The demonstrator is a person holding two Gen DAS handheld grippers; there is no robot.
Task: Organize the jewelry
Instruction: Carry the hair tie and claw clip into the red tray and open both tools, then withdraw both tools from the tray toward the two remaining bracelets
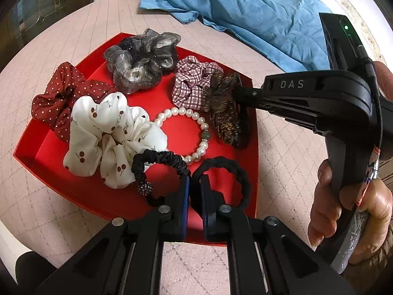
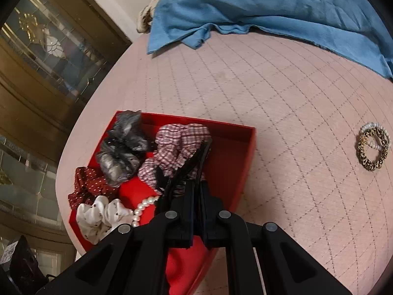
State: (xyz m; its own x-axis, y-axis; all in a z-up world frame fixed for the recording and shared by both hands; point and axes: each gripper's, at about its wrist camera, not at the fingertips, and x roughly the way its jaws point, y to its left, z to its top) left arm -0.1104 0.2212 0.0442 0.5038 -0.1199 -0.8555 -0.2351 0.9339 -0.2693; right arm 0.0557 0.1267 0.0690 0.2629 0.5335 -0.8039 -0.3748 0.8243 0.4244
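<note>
A red tray point(image 1: 235, 73) on a pink quilted surface holds a red dotted scrunchie point(image 1: 59, 98), a white cherry scrunchie point(image 1: 103, 132), a grey sheer scrunchie point(image 1: 140, 59), a plaid scrunchie point(image 1: 191, 86), a pearl bracelet point(image 1: 196, 123), a thin black hair tie with a bead ball point(image 1: 157, 164) and a thick black hair tie point(image 1: 228, 179). My left gripper point(image 1: 195, 184) is nearly closed over the tray's near side, touching the black ties. My right gripper point(image 2: 196, 186) is shut on a brown sequined hair clip point(image 1: 223, 113), held over the tray beside the plaid scrunchie point(image 2: 176, 147).
A blue cloth point(image 1: 245, 12) lies crumpled at the far side. A leopard-print scrunchie with a pearl bracelet point(image 2: 372, 145) lies on the pink surface right of the tray point(image 2: 245, 152). A wooden glass-door cabinet point(image 2: 49, 49) stands to the left.
</note>
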